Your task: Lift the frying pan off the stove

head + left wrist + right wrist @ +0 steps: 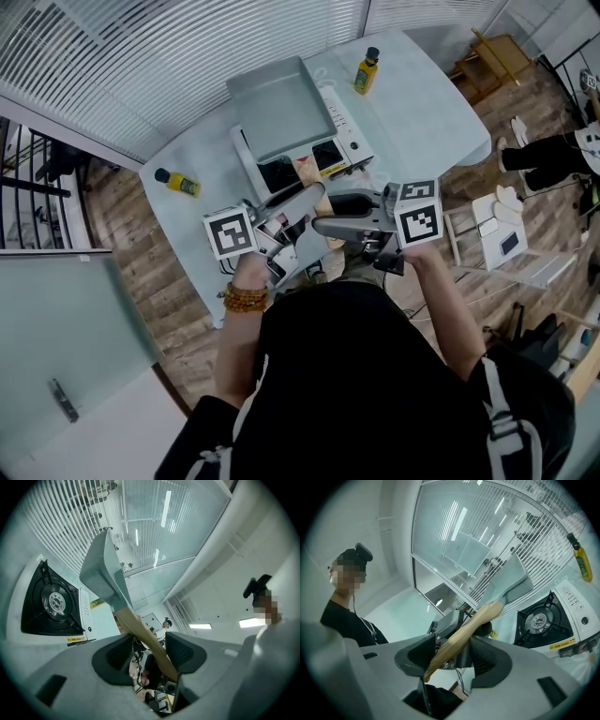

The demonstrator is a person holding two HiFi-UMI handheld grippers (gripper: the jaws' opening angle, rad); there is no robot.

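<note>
Pan: grey square frying pan (pixel 281 108), held in the air and clear of the white tabletop gas stove (pixel 349 141). The black burner (pixel 54 603) shows bare in both gripper views. The pan body hangs tilted at the far end of its long light wooden handle (pixel 464 637). Risk, as I judge it: all the weight sits well beyond the two grips, so the handle could pivot or slide lengthwise through the pads. The pan would then drop back onto the burner grate or the pale glass table (pixel 422 103). The handle lies slantwise across both sets of pads, not square to them, which likely means less contact and favours a twist. Uneven movement of the two hands could lever one grip off. A sideways swing might reach the yellow bottle (pixel 366 70) beyond the stove. Left gripper (pixel 150 651): jaws narrowed on the handle, which runs diagonally between them and bears plainly on one pad; contact at the other pad is harder to read. Right gripper (pixel 452 656): jaws fairly wide but clamped on the handle near its free end, wood against both pads. The two grippers sit just beside each other along the handle.
</note>
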